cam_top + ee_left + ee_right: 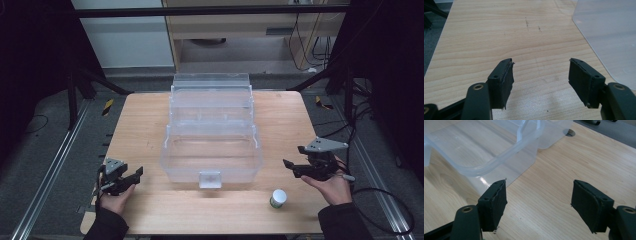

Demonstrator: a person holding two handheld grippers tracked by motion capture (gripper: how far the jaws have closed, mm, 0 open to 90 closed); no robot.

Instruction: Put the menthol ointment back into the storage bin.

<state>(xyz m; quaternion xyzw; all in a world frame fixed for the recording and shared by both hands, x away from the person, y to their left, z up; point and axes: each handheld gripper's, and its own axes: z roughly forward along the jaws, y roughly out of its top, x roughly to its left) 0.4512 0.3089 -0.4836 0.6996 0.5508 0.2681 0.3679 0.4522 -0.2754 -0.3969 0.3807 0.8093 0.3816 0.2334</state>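
The jar (278,198), a small one with a white lid and a green band, stands upright on the table (150,200) near the front edge, in front of the box's right corner and apart from it. It is the loose thing nearest a gripper, so it is probably what gets handled.

The box (212,150) is a clear plastic organizer, opened out in stepped tiers toward the far edge, with its deep bottom tub nearest the person and a latch tab at the middle of its front wall. The tub looks empty.

The right gripper (292,168) hovers just beyond and right of the jar, jaws wide apart and holding nothing. In the right gripper view it looks at the box's corner (519,152) and bare wood.

The left gripper (135,176) rests low near the box's left front corner, also wide and empty. The left gripper view shows the box's edge (609,37) off to its right.

This looks like the start: nothing is grasped yet. The next move probably calls for the right gripper to swing back toward the person and down over the jar, straddle its sides below the lid, and close before lifting it into the tub.
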